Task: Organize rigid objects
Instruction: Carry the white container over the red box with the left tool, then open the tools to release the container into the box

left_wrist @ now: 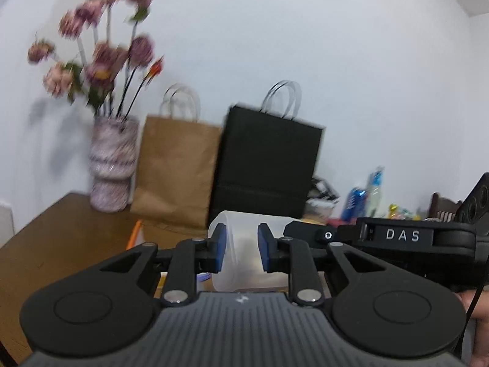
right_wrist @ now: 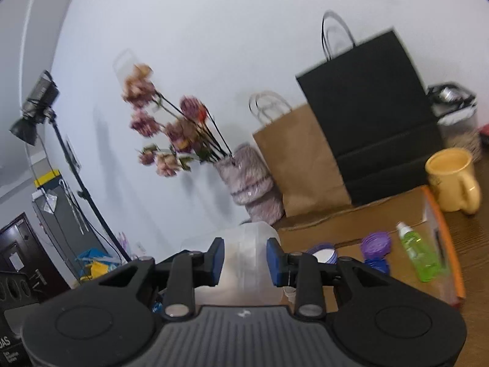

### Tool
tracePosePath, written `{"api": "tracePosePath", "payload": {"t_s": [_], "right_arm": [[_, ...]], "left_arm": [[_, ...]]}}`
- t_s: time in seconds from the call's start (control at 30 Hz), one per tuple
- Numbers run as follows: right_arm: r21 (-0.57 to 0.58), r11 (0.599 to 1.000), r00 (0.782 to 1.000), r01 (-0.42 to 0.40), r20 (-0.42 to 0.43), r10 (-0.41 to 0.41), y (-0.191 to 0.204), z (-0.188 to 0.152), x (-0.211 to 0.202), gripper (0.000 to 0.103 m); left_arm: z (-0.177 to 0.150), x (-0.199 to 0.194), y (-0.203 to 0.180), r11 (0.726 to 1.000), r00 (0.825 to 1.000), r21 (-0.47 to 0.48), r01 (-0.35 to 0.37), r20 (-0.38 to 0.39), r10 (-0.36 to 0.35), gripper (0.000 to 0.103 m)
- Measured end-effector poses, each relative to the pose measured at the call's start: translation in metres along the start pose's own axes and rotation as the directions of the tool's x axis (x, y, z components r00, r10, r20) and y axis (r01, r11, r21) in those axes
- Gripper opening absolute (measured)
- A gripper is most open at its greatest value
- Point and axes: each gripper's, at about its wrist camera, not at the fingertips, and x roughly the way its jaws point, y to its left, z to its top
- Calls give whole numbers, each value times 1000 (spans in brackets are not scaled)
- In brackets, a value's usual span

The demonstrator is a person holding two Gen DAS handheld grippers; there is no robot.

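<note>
A translucent white plastic container (left_wrist: 244,244) lies on its side in the air between both grippers. My left gripper (left_wrist: 241,249) is shut on one end of it, blue pads pressed to its sides. My right gripper (right_wrist: 244,258) is shut on the other end (right_wrist: 244,263). The right gripper's black body (left_wrist: 406,241) shows at the right of the left wrist view. Below, a cardboard box (right_wrist: 351,223) holds a green spray bottle (right_wrist: 418,253), purple lids (right_wrist: 376,241) and a blue cap (right_wrist: 377,264).
A vase of dried flowers (left_wrist: 113,165), a brown paper bag (left_wrist: 177,168) and a black paper bag (left_wrist: 269,162) stand against the wall on the wooden table (left_wrist: 61,229). A yellow mug (right_wrist: 452,180) stands right of the box. A light stand (right_wrist: 39,104) is at far left.
</note>
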Motion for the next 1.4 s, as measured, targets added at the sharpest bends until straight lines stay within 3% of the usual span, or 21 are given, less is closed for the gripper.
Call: {"api": "tracePosePath", "payload": {"t_s": [0.13, 0.3, 0.4, 0.53, 0.67, 0.73, 0.9, 0.97, 1.03, 1.2, 1.4], "right_arm": [[120, 992, 994, 38, -103, -26, -23, -14, 55, 30], [157, 980, 975, 121, -203, -88, -35, -34, 89, 30], [137, 977, 960, 164, -251, -126, -34, -40, 101, 30], [81, 974, 942, 209, -282, -179, -33, -45, 114, 37], [101, 980, 956, 172, -257, -141, -33, -44, 109, 42], [100, 983, 967, 152, -222, -127, -32, -39, 93, 53], [13, 980, 973, 198, -119, -195, -24, -24, 31, 61], [-19, 976, 974, 218, -63, -219, -22, -25, -2, 71], [-71, 964, 967, 256, 5, -256, -19, -34, -38, 81], [-203, 917, 938, 344, 111, -328, -3, -70, -110, 83], [-373, 842, 918, 390, 228, -324, 26, -100, -168, 87]], "left_arm": [[-14, 31, 32, 998, 994, -38, -55, -93, 52, 22], [-36, 55, 54, 994, 974, -54, -96, -210, 83, 22], [-39, 62, 58, 993, 963, -47, -104, -255, 89, 22], [-45, 79, 57, 988, 933, -32, -150, -335, 131, 22], [-46, 73, 53, 984, 938, -14, -179, -303, 166, 26], [-42, 62, 48, 984, 947, -6, -176, -275, 167, 36], [-30, 11, 25, 977, 966, 77, -200, -149, 210, 52], [-29, -13, 20, 971, 966, 71, -230, -101, 236, 59], [-34, -40, 14, 966, 963, 35, -258, -66, 260, 61], [-65, -103, -16, 946, 947, 54, -320, 26, 319, 70], [-91, -160, -51, 931, 933, 85, -354, 94, 346, 73]]}}
